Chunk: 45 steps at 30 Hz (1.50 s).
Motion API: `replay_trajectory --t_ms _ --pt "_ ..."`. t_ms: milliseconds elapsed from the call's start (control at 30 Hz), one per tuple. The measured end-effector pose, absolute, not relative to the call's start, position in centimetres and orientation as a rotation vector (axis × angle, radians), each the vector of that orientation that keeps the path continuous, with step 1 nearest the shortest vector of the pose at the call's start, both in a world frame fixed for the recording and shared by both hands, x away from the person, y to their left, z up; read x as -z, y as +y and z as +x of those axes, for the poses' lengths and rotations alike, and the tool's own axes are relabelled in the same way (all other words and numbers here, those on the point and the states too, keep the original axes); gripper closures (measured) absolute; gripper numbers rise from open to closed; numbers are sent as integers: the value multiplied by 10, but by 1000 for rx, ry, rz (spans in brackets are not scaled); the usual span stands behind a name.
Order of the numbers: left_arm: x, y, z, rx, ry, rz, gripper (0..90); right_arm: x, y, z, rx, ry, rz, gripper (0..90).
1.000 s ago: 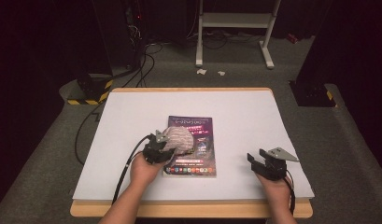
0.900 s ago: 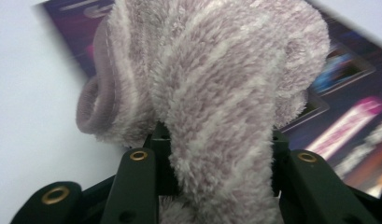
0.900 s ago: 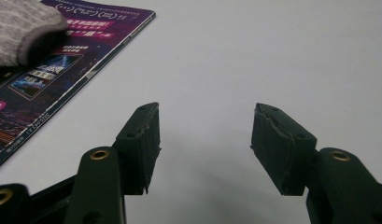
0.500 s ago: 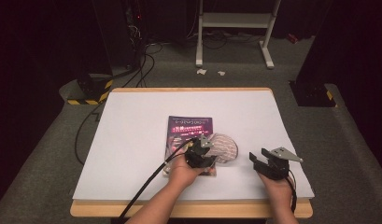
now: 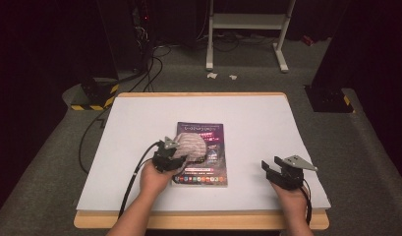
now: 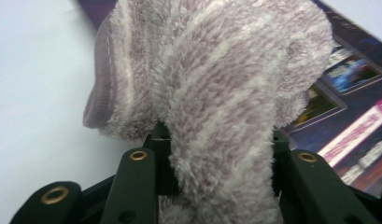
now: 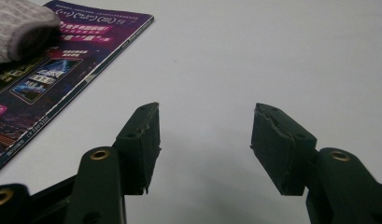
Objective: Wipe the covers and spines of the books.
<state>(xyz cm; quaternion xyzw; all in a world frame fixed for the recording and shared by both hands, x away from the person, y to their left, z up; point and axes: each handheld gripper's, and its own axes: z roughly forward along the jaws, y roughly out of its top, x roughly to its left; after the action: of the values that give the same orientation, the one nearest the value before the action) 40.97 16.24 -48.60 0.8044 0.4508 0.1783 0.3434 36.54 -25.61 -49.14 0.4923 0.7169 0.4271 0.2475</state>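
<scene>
Sock (image 5: 190, 145) on magazine (image 5: 208, 169) (mid-table (image 5: 267, 118)).

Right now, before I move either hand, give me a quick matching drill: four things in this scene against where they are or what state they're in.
Things:
1. left gripper
2. right gripper
3. magazine
4. fuzzy striped sock

States or places:
A. lying flat on the white table
B. open, with nothing between its fingers
C. bunched up over the magazine's left side
D. shut on soft fabric

Pairs: 1-D, 2-B, 3-A, 4-C
</scene>
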Motion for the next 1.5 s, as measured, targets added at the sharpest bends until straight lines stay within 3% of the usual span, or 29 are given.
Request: replay_trajectory --t_ms 133,400,833,1033,1367,1500 --pt "486 166 413 -459 1191 2082 602 492 -256 365 -1157 1955 1343 421" --pt "484 130 437 -491 1159 2136 602 492 -256 365 -1161 1956 1343 421" --pt "482 13 454 -422 925 2242 601 492 -255 365 -1176 1963 1335 421" --pt "483 40 460 -415 972 2219 600 492 -256 364 -1178 1963 1339 421" --pt "482 148 462 -524 1209 2124 602 493 -255 364 -1158 1967 1338 421" --pt "482 154 461 -534 1227 2116 602 493 -254 364 -1151 1966 1346 421"
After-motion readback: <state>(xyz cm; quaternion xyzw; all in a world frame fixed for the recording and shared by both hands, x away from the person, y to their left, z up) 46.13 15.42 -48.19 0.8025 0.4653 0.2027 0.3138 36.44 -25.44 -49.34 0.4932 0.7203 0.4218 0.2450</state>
